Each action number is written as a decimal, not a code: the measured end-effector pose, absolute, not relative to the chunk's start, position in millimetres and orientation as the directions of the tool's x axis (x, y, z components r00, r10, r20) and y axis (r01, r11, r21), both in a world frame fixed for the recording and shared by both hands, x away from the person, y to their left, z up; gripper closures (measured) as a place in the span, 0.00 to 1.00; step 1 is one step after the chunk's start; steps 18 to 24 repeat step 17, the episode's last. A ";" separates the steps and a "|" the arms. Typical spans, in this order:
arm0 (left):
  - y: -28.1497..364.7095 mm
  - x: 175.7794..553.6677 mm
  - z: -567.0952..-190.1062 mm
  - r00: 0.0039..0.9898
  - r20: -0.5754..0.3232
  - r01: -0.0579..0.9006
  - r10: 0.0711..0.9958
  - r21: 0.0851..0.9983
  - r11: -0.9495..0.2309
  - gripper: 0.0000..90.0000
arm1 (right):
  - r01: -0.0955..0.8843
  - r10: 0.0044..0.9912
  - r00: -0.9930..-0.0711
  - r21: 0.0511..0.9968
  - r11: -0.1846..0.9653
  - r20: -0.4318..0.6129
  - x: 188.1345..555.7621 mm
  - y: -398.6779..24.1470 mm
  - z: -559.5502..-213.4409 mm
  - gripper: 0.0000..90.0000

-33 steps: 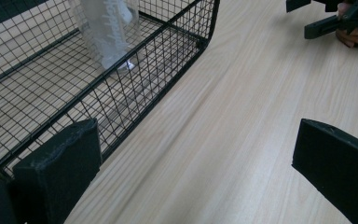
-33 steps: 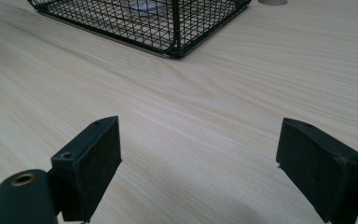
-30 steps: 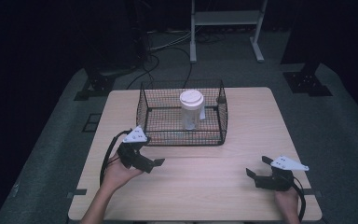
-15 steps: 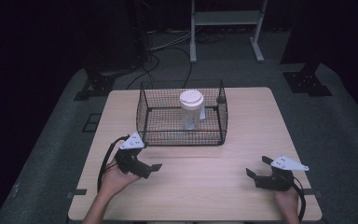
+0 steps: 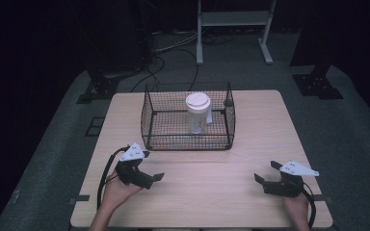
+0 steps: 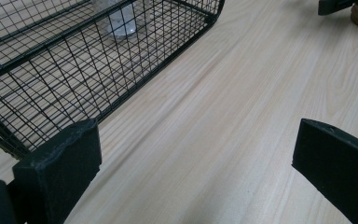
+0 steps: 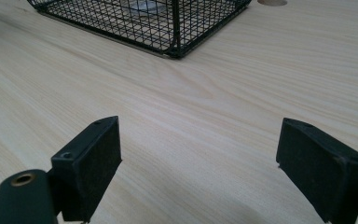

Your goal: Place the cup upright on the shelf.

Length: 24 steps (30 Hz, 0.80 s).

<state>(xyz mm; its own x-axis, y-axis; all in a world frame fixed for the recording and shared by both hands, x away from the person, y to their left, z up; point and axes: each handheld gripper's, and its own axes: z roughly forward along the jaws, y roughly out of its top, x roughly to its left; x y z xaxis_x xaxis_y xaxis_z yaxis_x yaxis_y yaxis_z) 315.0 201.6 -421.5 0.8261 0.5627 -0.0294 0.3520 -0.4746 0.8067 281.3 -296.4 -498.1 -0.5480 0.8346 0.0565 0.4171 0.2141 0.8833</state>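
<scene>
A black wire basket stands on the far middle of the wooden table. Inside it a clear plastic cup with a white lid stands upright. My left gripper hovers near the basket's front left corner, open and holding nothing. My right gripper sits at the near right, also open and holding nothing. In the left gripper view the wide-apart jaws frame bare wood, with the basket and the cup's base at upper left. The right gripper view has its jaws apart, the basket ahead.
The other gripper peeks in at the top right of the left gripper view. A small round hole marks the tabletop beyond the basket. Dark floor, cables and a white stand lie behind the table.
My left gripper has drawn back a little from the basket toward the table's near edge. The right gripper, basket and cup have stayed put.
</scene>
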 end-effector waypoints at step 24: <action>207.9 292.4 -447.1 0.804 0.020 0.326 0.595 0.821 -0.469 0.00 | 0.423 0.835 -0.546 0.884 0.200 0.072 282.0 -297.6 -498.1 0.14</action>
